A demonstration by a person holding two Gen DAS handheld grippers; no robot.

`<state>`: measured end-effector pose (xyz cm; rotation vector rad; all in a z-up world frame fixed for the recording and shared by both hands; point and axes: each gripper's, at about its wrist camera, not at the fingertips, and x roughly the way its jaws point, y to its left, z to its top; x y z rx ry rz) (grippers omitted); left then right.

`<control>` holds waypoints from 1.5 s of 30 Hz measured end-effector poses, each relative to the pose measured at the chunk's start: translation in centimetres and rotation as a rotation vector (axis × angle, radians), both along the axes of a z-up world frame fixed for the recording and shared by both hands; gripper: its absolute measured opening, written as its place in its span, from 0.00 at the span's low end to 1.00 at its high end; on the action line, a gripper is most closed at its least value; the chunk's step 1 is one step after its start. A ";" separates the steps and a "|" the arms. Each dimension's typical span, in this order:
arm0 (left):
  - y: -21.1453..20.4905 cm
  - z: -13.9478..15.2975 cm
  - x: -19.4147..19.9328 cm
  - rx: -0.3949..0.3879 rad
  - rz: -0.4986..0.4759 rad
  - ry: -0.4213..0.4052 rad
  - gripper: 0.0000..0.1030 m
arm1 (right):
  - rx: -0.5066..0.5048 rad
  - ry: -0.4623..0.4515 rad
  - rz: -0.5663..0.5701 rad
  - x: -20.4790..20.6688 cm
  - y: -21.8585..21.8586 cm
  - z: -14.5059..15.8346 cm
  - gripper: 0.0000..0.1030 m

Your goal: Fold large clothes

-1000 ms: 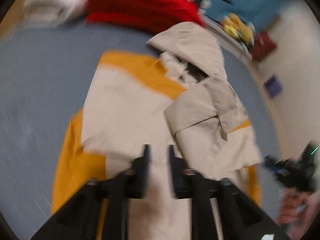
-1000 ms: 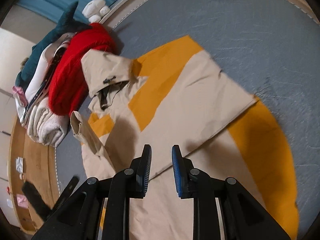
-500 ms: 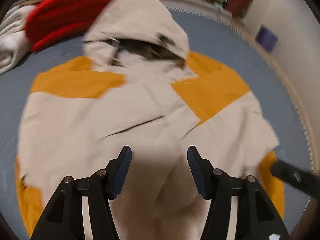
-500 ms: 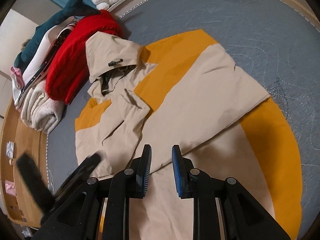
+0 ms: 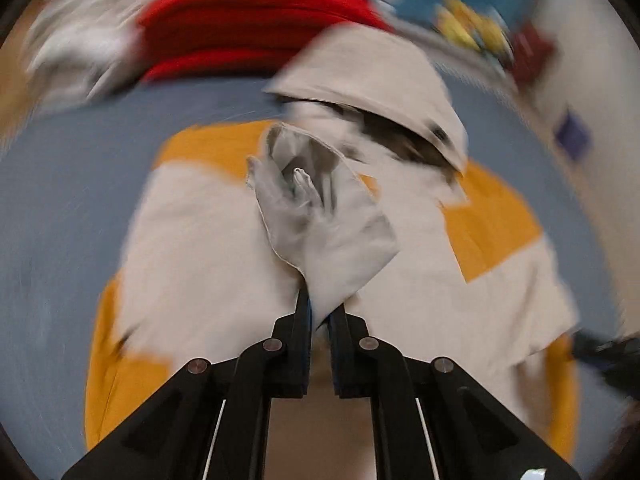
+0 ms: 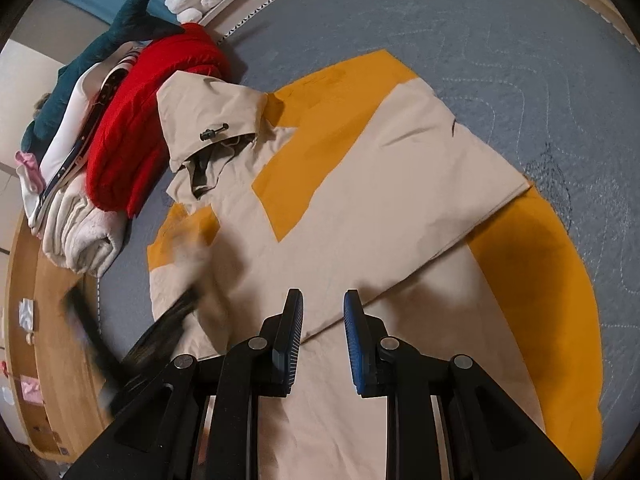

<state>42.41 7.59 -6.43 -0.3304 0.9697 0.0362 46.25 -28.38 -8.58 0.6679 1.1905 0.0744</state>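
Now, left gripper (image 5: pixel 320 312): we are closing on the beige-and-orange fabric jacket's (image 6: pixel 360 208) grey-lined cuff (image 5: pixel 320 216), ahead.
Right gripper (image 6: pixel 322 332): narrow, empty, above hem.

Left wrist view motion-blurred, right wrist view sharp, even indoor light, fisheye-bent edges

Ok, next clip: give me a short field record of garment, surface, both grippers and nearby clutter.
garment: beige-and-orange hooded jacket, spread flat, hood toward the pile
surface: grey quilted mattress
left gripper: jaws closing on the jacket's beige cuff, lifted off the jacket
right gripper: narrowly open, holding nothing, over the jacket
clutter: red folded garment, cream rolled towel, teal plush shark
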 end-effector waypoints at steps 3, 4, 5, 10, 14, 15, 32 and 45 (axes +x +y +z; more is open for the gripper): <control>6.3 -1.0 -3.0 -0.280 0.129 0.046 0.30 | 0.023 0.000 0.020 -0.4 0.7 0.1 0.22; 8.0 -1.7 -3.7 -0.368 0.161 0.050 0.36 | 0.018 -0.005 0.031 -0.5 1.1 0.3 0.22; 8.9 -2.4 -3.9 -0.427 0.164 0.055 0.48 | 0.015 -0.011 0.039 -0.6 1.4 0.4 0.22; 10.8 -5.5 -4.1 -0.534 0.190 0.074 0.52 | -0.003 -0.020 0.064 -1.1 2.4 0.5 0.22; 10.9 -5.7 -2.8 -0.423 0.198 0.132 0.07 | -0.023 -0.008 0.071 -1.2 2.7 -0.1 0.22; 10.5 -5.1 -2.7 -0.380 0.165 0.115 0.07 | -0.027 -0.008 0.074 -1.1 2.7 -0.2 0.22; 10.9 0.7 -0.9 0.072 0.176 -0.020 0.13 | -0.070 -0.048 0.099 1.1 2.6 -1.3 0.22; 8.3 -5.4 1.0 0.050 0.013 0.162 0.15 | -0.116 0.111 0.039 4.6 -2.5 -7.6 0.22</control>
